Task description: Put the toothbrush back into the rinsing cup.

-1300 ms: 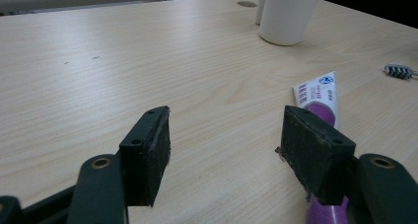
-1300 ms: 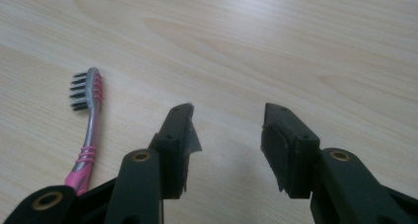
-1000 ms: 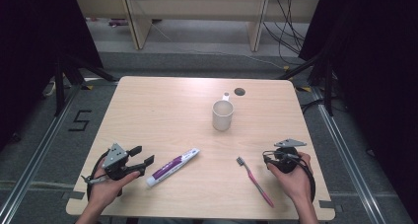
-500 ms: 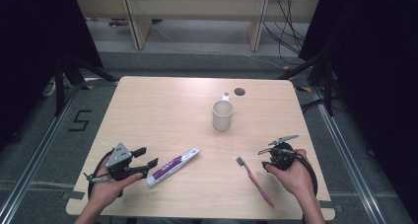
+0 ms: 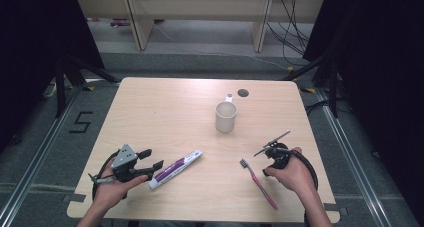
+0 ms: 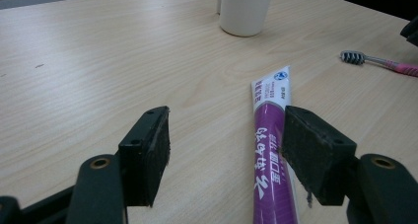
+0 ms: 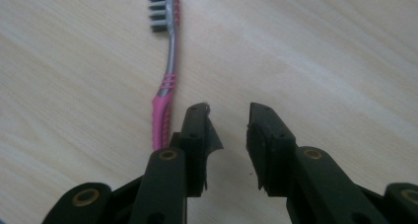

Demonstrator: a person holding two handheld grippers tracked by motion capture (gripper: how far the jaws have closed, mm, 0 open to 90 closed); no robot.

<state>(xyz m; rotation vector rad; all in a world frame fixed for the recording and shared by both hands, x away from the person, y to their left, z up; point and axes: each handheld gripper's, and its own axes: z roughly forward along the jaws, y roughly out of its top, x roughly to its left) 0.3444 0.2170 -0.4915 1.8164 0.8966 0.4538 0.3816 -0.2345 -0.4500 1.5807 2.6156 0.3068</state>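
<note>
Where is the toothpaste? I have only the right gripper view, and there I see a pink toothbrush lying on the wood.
Observer: The toothpaste tube lies flat on the table, in the near left part, right in front of the left tongs.
Operator: Do the left tongs hold it already?
Observer: No. In the left gripper view they stand wide open, and the tube lies on the wood just inside one pad.
Operator: Which other thing is on the table?
Observer: A white mug stands upright beyond the toothbrush, toward the far edge and apart from it.
</note>
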